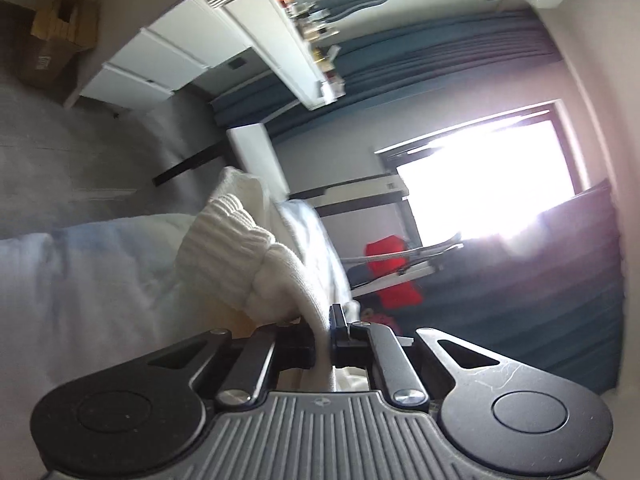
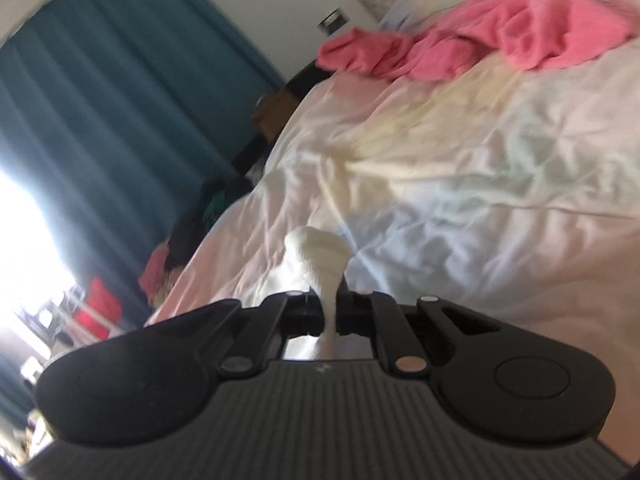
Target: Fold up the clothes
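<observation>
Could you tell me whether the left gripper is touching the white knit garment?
Touching. The left wrist view shows the left gripper shut on the white knit garment, with the fabric pinched between its fingers.

Two grippers show, the left gripper (image 1: 330, 334) and the right gripper (image 2: 329, 312), each pinching one white knit garment (image 1: 256, 256). One pink garment (image 2: 480, 46) lies at one o'clock on one bed sheet (image 2: 480, 200). One cardboard box (image 1: 52, 40) sits at ten o'clock.

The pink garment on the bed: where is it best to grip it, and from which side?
Probably the end of the pink garment stretching toward the curtain. It lies thin, apart from the crumpled bulk; come from above. Both grippers hold white fabric now.
</observation>
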Demonstrator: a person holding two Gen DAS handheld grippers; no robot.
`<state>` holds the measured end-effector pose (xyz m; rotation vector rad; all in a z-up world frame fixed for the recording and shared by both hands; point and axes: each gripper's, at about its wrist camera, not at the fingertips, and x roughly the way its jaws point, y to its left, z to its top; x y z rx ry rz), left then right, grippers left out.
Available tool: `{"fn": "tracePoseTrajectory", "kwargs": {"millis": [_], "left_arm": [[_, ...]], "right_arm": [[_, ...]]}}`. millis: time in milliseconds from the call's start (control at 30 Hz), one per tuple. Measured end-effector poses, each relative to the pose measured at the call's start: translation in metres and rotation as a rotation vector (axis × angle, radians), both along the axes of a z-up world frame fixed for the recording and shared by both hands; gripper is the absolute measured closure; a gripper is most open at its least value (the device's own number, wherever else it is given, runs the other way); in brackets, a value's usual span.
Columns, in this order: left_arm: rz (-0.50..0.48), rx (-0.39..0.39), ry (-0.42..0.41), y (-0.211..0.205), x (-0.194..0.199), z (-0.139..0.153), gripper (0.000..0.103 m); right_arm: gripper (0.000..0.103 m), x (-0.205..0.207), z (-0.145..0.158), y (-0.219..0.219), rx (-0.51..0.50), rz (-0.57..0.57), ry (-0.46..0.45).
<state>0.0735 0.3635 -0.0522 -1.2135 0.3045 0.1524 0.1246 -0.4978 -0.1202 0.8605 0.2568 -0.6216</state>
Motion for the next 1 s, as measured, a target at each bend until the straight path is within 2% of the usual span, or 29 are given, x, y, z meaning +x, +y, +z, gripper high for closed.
{"fn": "tracePoseTrajectory", "kwargs": {"millis": [33,167,267,333,367,467,533,600,633,700,767,867,967,1000], "left_arm": [[0.002,-0.005,0.036,0.0,-0.004,-0.001,0.096],[-0.013,0.1,0.227,-0.002,-0.008,-0.002,0.095],[-0.024,0.181,0.365,-0.004,-0.01,-0.003,0.093],[-0.031,0.251,0.398,-0.01,-0.007,0.003,0.089],[-0.033,0.266,0.409,-0.013,-0.008,0.005,0.088],[-0.034,0.313,0.449,-0.022,-0.005,0.012,0.073],[-0.033,0.346,0.477,-0.028,-0.001,0.017,0.051],[-0.019,0.401,0.506,-0.037,0.0,0.024,0.038],[-0.006,0.439,0.52,-0.043,0.0,0.028,0.029],[0.028,0.529,0.523,-0.053,-0.002,0.037,0.022],[0.058,0.613,0.511,-0.065,-0.006,0.049,0.022],[0.054,0.696,0.465,-0.083,-0.003,0.061,0.02],[-0.005,0.737,0.423,-0.102,0.006,0.062,0.019],[-0.04,0.728,0.419,-0.107,0.011,0.058,0.019]], "right_arm": [[0.096,-0.002,0.0,0.0,0.01,-0.018,0.023],[0.095,-0.011,-0.002,0.0,0.052,-0.091,0.116],[0.092,0.0,-0.016,-0.001,0.067,-0.057,0.264],[0.09,0.003,-0.021,-0.002,0.065,-0.048,0.309],[0.088,0.003,-0.023,-0.003,0.072,-0.051,0.312],[0.066,-0.004,-0.023,-0.003,0.094,-0.109,0.298],[0.04,-0.006,-0.018,-0.002,0.061,-0.156,0.302],[0.028,-0.008,-0.01,0.0,0.0,-0.181,0.286],[0.026,-0.007,-0.007,0.001,-0.036,-0.183,0.277],[0.026,-0.006,0.001,0.003,-0.109,-0.187,0.26],[0.026,0.013,0.001,0.009,-0.181,-0.1,0.261],[0.026,0.042,0.002,0.019,-0.288,0.031,0.261],[0.028,0.07,0.003,0.028,-0.394,0.163,0.26],[0.028,0.08,0.003,0.031,-0.43,0.207,0.26]]}}
